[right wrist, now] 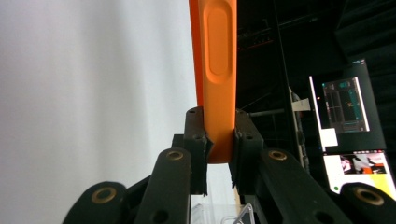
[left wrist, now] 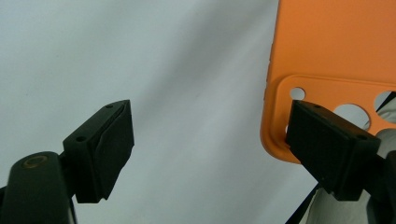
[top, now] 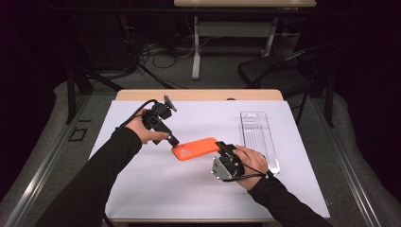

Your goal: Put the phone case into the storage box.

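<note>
The right claw (top: 222, 149) pinches the orange phone case (top: 196, 148). The left claw (top: 173, 141) is wide open beside its corner.

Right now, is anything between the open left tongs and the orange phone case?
Nothing visible. The right tongs clamp one end of the orange phone case. The left tongs stand open at its camera-hole end, one pad already overlapping the case corner, only bare white table cover between the jaws.
</note>
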Demonstrator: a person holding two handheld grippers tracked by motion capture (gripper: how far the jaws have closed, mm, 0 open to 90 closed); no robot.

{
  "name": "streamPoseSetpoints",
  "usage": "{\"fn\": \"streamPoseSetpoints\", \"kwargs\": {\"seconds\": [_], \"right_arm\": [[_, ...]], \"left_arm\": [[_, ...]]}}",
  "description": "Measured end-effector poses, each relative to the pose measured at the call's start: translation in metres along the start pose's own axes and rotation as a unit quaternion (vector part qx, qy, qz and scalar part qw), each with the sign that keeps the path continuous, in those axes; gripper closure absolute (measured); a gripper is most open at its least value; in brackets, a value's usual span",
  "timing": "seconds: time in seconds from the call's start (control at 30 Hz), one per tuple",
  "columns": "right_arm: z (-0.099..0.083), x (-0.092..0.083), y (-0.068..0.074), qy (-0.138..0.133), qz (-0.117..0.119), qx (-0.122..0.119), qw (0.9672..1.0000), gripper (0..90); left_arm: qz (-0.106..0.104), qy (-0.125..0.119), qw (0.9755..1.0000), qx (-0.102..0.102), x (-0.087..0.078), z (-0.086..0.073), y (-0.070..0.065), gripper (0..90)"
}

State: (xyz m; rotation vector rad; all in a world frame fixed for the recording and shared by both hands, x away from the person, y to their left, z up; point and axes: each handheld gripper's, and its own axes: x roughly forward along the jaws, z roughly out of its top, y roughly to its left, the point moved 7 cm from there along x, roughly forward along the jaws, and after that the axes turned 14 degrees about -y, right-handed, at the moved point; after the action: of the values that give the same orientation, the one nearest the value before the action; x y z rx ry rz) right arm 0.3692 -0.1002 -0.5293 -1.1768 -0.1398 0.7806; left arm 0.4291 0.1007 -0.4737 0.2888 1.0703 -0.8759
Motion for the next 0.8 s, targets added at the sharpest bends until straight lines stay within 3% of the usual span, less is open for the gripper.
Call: {"fn": "streamPoseSetpoints", "kwargs": {"seconds": [0.5, 0.8], "right_arm": [[-0.001, -0.002, 0.001, -0.005, 0.002, 0.001, 1.0000, 80.2], [-0.005, -0.002, -0.004, -0.011, 0.000, 0.048, 0.9988, 80.2]], "left_arm": [[0.006, -0.008, 0.9999, -0.010, -0.010, -0.009, 0.009, 15.6], [-0.001, -0.013, 0.9999, -0.008, -0.013, -0.016, 0.009, 18.7]]}}
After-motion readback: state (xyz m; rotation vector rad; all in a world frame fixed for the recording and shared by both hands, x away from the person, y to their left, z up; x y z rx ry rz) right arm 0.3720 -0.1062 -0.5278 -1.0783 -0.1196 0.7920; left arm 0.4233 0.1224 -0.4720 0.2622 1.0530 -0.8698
